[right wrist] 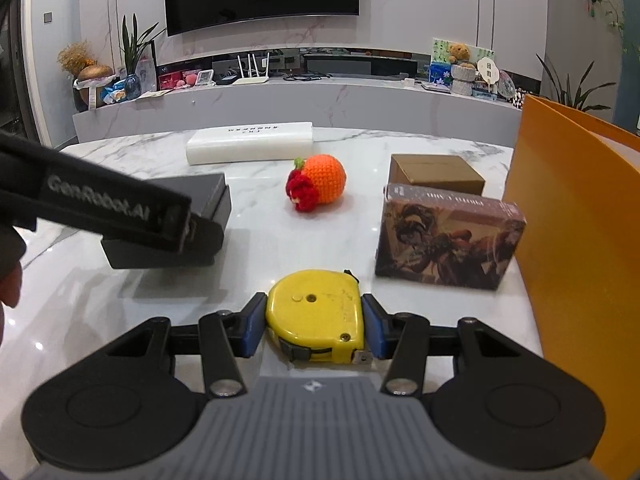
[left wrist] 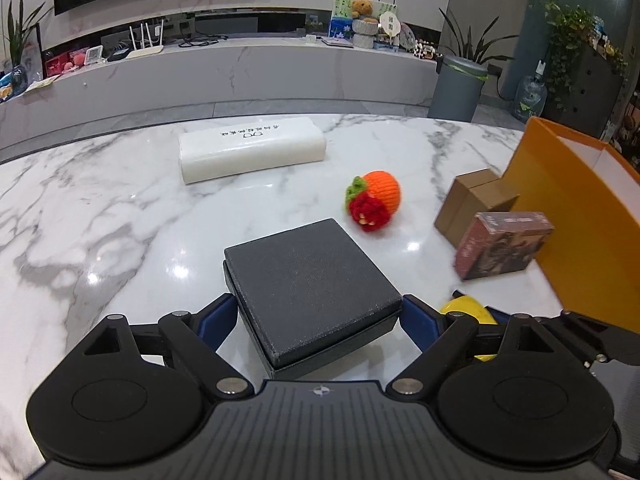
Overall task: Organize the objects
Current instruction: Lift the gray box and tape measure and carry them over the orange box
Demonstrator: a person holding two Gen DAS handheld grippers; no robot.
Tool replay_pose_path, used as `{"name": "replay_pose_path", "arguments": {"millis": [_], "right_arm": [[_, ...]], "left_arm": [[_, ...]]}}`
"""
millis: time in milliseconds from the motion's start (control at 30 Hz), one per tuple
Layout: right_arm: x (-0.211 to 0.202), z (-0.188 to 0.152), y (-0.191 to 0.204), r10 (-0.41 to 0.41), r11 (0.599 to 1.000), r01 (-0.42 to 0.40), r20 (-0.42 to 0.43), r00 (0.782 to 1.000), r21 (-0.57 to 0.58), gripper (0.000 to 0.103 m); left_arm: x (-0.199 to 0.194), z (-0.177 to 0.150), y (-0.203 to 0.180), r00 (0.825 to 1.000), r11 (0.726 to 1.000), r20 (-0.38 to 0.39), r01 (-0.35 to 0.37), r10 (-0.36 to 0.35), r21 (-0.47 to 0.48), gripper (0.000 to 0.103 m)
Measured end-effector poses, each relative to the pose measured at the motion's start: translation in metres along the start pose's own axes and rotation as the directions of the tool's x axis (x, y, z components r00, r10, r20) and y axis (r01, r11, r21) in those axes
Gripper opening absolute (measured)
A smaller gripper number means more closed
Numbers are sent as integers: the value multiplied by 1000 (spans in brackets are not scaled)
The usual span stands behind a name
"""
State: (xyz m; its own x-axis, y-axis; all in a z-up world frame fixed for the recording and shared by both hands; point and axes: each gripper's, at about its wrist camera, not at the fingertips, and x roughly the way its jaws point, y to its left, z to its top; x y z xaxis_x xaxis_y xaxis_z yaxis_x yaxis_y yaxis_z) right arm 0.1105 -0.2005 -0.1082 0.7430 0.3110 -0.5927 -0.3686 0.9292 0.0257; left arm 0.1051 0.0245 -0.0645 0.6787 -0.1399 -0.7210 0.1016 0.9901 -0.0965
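One flat, square, dark grey box point(left wrist: 312, 292) is clamped in the left gripper point(left wrist: 318, 312) at lower centre; one scuffed yellow tape measure point(right wrist: 316, 316) is gripped by the right gripper point(right wrist: 316, 324). One crocheted fruit point(right wrist: 316, 188), three further boxes are counted.

Yellow tape measure point(right wrist: 316, 314), matte black box point(left wrist: 312, 284), orange-and-red crocheted fruit point(right wrist: 316, 188), grey-veined white marble table point(left wrist: 100, 208).

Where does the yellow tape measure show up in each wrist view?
Left wrist view: only a sliver of the yellow tape measure shows at lower right, behind the left tongs' right finger.
Right wrist view: bottom centre, between the right tongs' blue pads.
Shared landmark: the knitted orange toy mid-table.
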Motion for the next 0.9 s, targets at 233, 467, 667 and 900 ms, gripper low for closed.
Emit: {"name": "replay_pose_path", "arguments": {"millis": [233, 467, 667, 900], "right_arm": [[-23, -5, -5, 3, 1000, -3, 1, 1000, 9, 52], [-48, -1, -10, 5, 1000, -5, 32, 999, -3, 52], [-72, 9, -13, 5, 1000, -4, 84, 996, -20, 52], [-101, 22, -15, 8, 999, -2, 140, 990, -39, 52]], "left_arm": [[-24, -11, -11, 1000, 1000, 12, -2, 2, -19, 101], [-51, -23, -24, 1000, 1000, 26, -18, 18, -9, 101], [-74, -16, -38, 997, 1000, 65, -31, 31, 2, 101], [-97, -8, -53, 995, 999, 101, -29, 27, 25, 101]]}}
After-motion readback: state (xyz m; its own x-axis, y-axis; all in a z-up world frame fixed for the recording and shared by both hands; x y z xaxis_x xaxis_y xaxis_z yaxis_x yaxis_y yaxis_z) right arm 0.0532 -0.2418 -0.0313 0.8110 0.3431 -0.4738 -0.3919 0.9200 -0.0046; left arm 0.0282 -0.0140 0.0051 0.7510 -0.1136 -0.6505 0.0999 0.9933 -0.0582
